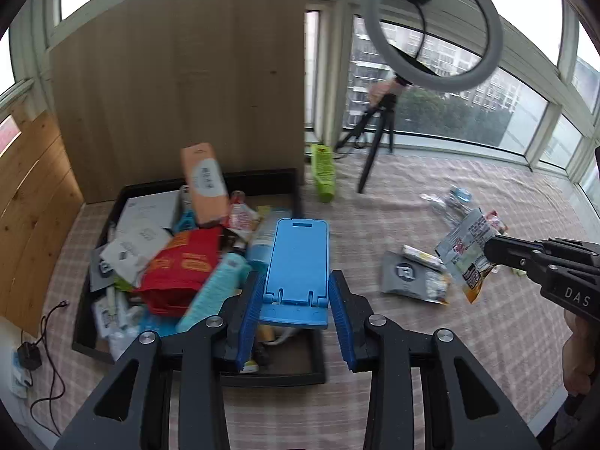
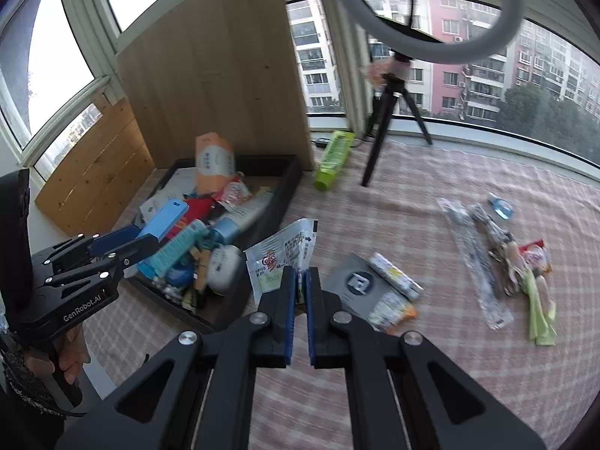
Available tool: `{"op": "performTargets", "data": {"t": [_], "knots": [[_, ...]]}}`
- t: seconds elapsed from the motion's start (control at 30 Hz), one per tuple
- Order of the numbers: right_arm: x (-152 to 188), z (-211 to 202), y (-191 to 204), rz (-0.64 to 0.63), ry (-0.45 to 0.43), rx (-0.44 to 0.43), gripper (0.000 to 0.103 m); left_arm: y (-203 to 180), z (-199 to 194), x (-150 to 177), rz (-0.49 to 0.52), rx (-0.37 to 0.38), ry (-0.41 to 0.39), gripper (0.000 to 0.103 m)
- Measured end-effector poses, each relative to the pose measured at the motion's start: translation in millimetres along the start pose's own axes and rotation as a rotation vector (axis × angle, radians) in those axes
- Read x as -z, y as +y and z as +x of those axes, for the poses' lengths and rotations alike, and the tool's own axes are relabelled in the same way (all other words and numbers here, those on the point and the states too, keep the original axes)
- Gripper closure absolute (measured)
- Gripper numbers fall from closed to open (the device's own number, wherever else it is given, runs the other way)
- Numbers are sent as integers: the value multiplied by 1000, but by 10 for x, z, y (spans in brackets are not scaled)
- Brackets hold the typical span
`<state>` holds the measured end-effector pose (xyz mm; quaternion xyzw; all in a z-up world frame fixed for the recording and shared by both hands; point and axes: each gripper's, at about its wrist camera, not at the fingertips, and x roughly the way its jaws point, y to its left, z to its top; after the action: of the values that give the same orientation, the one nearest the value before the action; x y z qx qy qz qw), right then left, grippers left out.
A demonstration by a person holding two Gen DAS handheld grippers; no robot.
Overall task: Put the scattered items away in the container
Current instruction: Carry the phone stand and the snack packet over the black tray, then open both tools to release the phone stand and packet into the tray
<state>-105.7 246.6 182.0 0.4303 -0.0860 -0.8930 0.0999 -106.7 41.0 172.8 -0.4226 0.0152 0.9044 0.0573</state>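
The left tongs clamp a blue phone stand over the crowded black tray, ready to drop it in. The right tongs, nearly shut, pinch a creamer packet beside the tray, likely headed there too.

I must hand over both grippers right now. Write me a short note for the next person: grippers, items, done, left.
Left gripper: shut on the blue phone stand, above the black tray.
Right gripper: shut on a creamer packet, beside the tray.
Done: the tray already holds many items.
Left: drop both held items in, then the grey pouch, the green tube and the wrappers on the checked cloth.
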Motion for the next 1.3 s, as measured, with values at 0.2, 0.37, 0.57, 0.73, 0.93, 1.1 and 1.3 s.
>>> {"op": "performTargets", "data": {"t": [0.2,0.37,0.57,0.73,0.93,1.1,1.3], "knots": [[-391,477,686,-43,17,-72,98,889,43,-104,-83,-83,-14,69],[-632,810,1047,-103,24,-96,97,1334,135,-176,-131,-113,-19,69],[-782,993,1313,-190,-43,-82,45,1613,303,-222,-194,-164,-22,51],[-789,1044,1223,-169,-29,-79,45,1632,297,-193,-211,-159,-39,51],[-662,1113,731,-67,17,-44,45,1435,313,-150,-171,-114,-6,51],[-629,1073,114,38,11,9,45,1267,212,-54,-163,-76,-12,51],[-902,1328,-378,65,57,78,52,1222,93,51,-173,-45,-18,51]]}}
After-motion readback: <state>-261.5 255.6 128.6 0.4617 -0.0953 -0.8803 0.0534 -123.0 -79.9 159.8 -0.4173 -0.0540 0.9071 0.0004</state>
